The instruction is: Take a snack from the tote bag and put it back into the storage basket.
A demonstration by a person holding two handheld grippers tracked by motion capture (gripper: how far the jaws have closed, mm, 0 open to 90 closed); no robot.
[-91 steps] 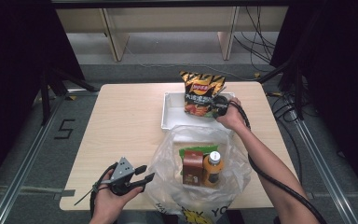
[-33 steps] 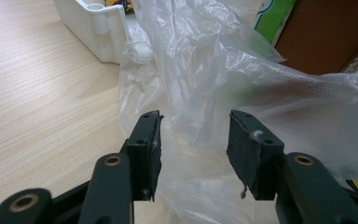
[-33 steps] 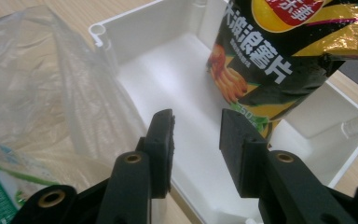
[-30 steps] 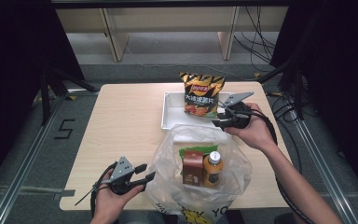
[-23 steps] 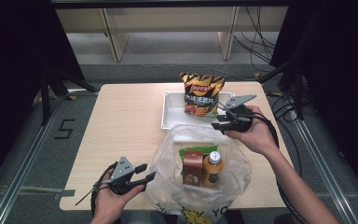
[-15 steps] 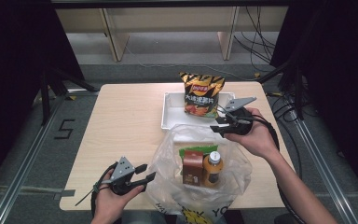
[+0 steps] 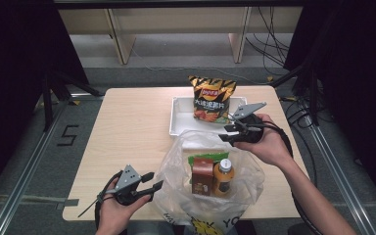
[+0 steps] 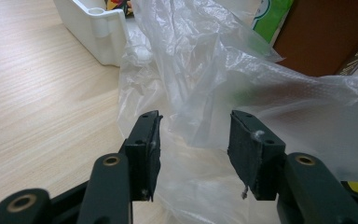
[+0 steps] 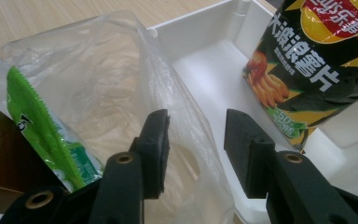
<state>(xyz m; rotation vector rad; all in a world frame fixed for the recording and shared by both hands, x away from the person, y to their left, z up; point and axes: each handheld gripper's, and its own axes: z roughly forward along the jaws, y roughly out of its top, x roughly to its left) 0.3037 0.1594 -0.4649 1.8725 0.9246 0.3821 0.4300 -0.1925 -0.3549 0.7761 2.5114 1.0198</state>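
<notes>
A clear plastic bag [image 7: 176, 171] lies open at the table's front, holding a brown carton [image 7: 202, 177], an orange bottle [image 7: 223, 175] and a green packet [image 7: 206, 158]. Behind it a chips bag [image 7: 211, 100] stands in a white tray [image 7: 180, 118]. My right gripper [image 7: 225, 134] hovers open at the bag's far rim; in the right gripper view [image 9: 196, 135] the thin film [image 9: 121, 70] runs under its spread jaws, untouched by the pads. My left gripper [image 7: 155, 181] rests open at the bag's near left side; in the left gripper view [image 8: 193, 140] crumpled film [image 8: 205, 84] lies just ahead of its tips.
The tray's near corner [image 8: 98, 28] stands just past the bag in the left gripper view. Bare wooden tabletop [image 7: 127, 132] stretches across the left half. Table edges run close behind the tray and to the right of my right hand.
My right gripper has drawn back from the chips bag and the tray's right side and come down toward the bag's far rim. The left gripper has stayed where it was.
</notes>
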